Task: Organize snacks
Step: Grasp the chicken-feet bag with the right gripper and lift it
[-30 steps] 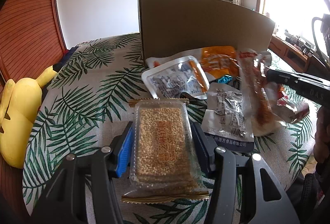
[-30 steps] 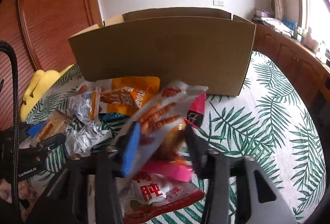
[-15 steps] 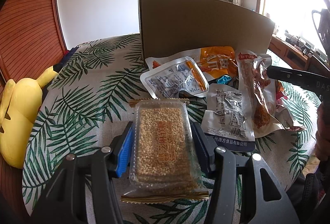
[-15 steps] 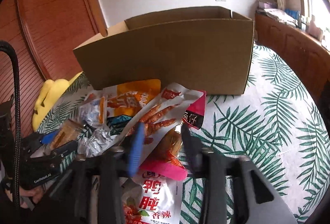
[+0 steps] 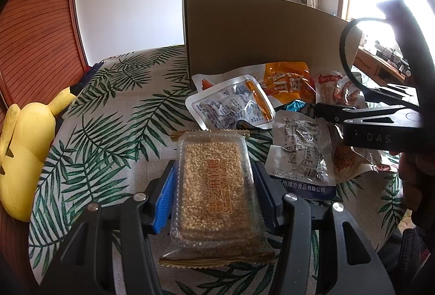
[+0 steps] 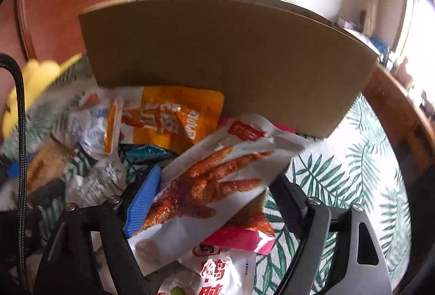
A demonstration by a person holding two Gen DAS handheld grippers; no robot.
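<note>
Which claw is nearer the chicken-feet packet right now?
Right. The right claw, jaws opening, straddles the chicken-feet packet; the left claw is off beside the pile, clamping the sesame candy pack.

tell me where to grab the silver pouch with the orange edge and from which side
Judging by its pose, take the silver pouch by its near-left sealed edge, coming in low from the bare tablecloth side. That flat rim is exposed, while its far side overlaps the orange packet by the cardboard box.

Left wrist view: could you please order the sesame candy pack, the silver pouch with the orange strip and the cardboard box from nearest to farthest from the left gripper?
1. Sesame candy pack, between the left gripper's pads.
2. Silver pouch with the orange strip, beyond it.
3. Cardboard box, behind.
</note>
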